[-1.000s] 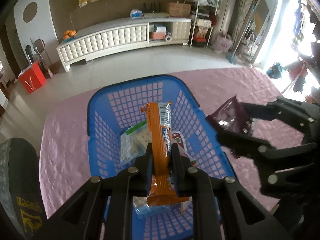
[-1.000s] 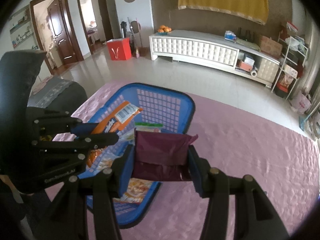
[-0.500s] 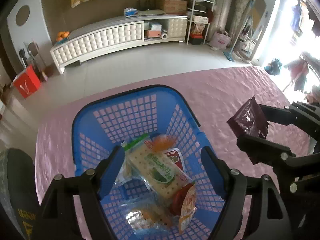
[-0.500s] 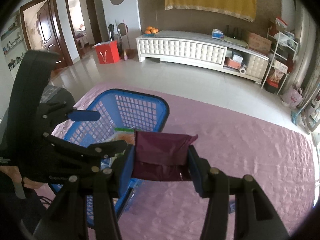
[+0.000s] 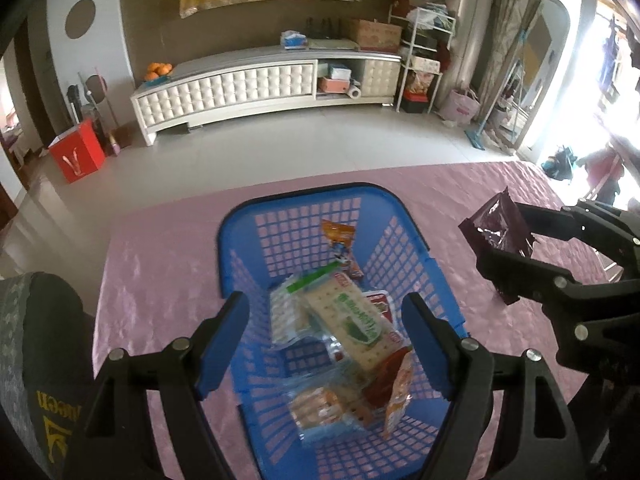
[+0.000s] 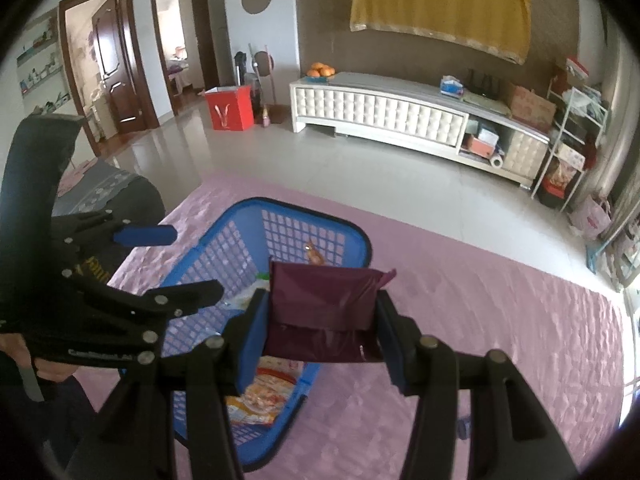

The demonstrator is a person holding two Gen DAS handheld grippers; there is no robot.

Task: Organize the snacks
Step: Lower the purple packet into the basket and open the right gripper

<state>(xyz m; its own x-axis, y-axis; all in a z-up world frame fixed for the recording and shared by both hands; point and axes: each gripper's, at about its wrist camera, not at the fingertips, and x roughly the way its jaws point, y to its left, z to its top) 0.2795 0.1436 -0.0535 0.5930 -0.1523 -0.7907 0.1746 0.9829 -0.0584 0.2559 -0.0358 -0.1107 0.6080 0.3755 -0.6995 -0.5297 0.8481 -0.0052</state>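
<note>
Two tongs: my right gripper (image 6: 322,322), clamped across the maroon packet (image 6: 324,314), sits just right of the blue basket (image 5: 240,236); my left gripper (image 5: 326,336) gapes empty above it.

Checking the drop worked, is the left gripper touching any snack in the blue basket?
Apart. Left wrist view: left gripper open above the snacks, nothing between its pads.

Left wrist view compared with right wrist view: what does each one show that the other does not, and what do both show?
Only the left wrist view shows the green-labelled cracker pack clearly, lying in the basket. Only the right wrist view shows two doorways and the maroon packet's broad face between the right tool. Both show the blue basket, pink tablecloth and white cabinet.
</note>
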